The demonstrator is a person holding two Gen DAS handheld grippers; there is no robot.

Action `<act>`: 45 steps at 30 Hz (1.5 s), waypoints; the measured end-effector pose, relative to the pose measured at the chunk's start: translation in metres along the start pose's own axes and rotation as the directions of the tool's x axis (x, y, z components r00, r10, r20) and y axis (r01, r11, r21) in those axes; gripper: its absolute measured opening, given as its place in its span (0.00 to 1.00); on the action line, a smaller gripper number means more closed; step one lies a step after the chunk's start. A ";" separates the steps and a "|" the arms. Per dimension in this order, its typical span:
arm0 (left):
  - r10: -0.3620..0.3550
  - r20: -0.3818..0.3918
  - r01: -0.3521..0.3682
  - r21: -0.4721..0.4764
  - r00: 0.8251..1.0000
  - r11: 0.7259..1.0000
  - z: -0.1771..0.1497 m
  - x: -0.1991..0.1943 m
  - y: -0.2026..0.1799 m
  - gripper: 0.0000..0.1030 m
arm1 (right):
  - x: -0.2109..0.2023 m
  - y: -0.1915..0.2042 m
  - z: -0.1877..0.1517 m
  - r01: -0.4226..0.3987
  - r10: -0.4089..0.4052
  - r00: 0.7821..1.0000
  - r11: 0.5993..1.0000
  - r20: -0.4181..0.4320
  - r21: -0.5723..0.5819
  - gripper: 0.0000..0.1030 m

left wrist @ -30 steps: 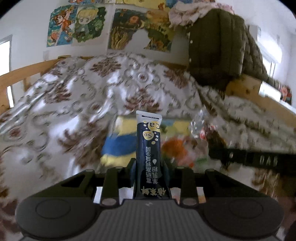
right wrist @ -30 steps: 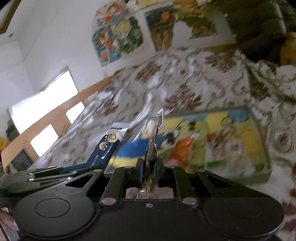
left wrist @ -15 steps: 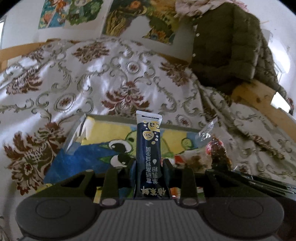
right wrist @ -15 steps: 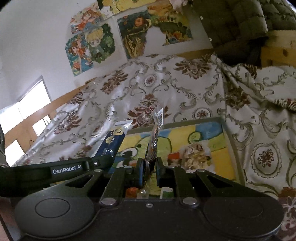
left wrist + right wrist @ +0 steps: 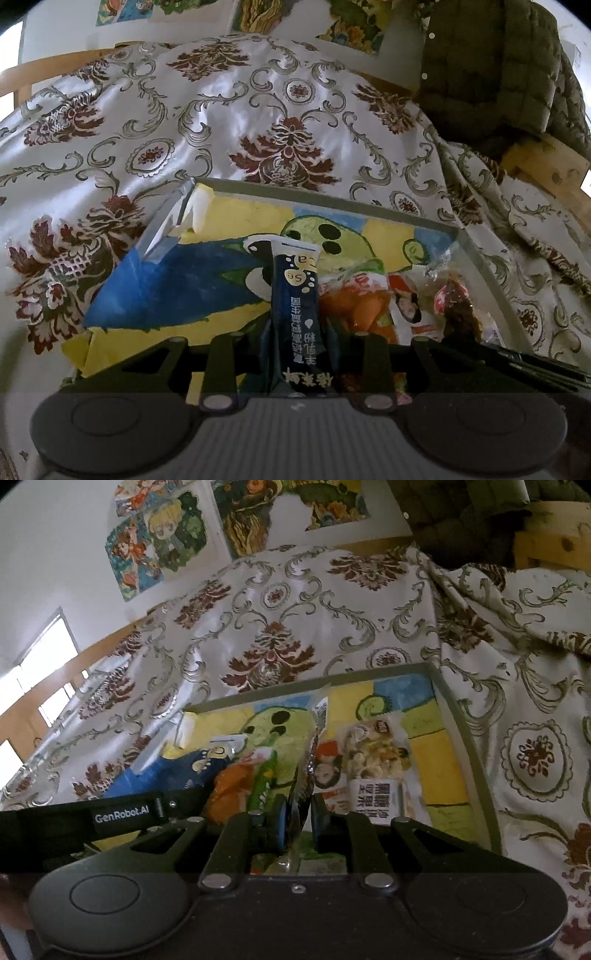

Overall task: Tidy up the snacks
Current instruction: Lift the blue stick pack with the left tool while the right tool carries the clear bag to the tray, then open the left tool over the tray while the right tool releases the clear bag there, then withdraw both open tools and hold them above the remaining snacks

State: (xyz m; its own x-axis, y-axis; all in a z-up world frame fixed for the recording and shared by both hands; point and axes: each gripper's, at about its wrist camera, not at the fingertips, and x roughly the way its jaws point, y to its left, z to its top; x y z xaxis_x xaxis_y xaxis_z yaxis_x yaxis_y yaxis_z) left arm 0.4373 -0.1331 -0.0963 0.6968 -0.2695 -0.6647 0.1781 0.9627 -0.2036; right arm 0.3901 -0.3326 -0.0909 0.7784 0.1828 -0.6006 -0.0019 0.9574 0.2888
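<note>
My left gripper (image 5: pixel 295 343) is shut on a dark blue stick sachet (image 5: pixel 296 295) with a white sealed end, held upright over the colourful cartoon-printed tray (image 5: pixel 332 201). My right gripper (image 5: pixel 298 819) holds a thin clear snack packet (image 5: pixel 314 746) edge-on, with a small gap showing between the pads, just over the tray (image 5: pixel 465 746). Snack packets lie in the tray: an orange one (image 5: pixel 229 786), a green stick (image 5: pixel 264 779), and a popcorn-like bag (image 5: pixel 376 749). The blue sachet also shows in the right wrist view (image 5: pixel 207 760).
The tray rests on a bed with a white, brown-flowered cover (image 5: pixel 280 122). A dark green quilted jacket (image 5: pixel 491 66) hangs over a wooden frame at the back right. Posters (image 5: pixel 162 535) hang on the wall.
Both grippers have moved forward and down towards the tray, which now fills more of both views. The right gripper's pads have parted slightly around its packet.
</note>
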 end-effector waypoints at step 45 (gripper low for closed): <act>0.073 0.267 -0.082 0.023 0.961 0.996 -0.078 -0.264 -0.006 1.00 | -0.254 0.051 -0.056 0.209 -0.184 0.939 0.976 0.290 -0.056 0.99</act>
State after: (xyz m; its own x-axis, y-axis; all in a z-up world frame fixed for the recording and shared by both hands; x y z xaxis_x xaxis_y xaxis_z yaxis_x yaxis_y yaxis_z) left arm 0.1982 -0.0700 0.0244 0.8680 -0.1828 -0.4616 0.1365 0.9818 -0.1322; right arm 0.1569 -0.3181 0.0349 0.9134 -0.0695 -0.4011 0.1253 0.9855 0.1146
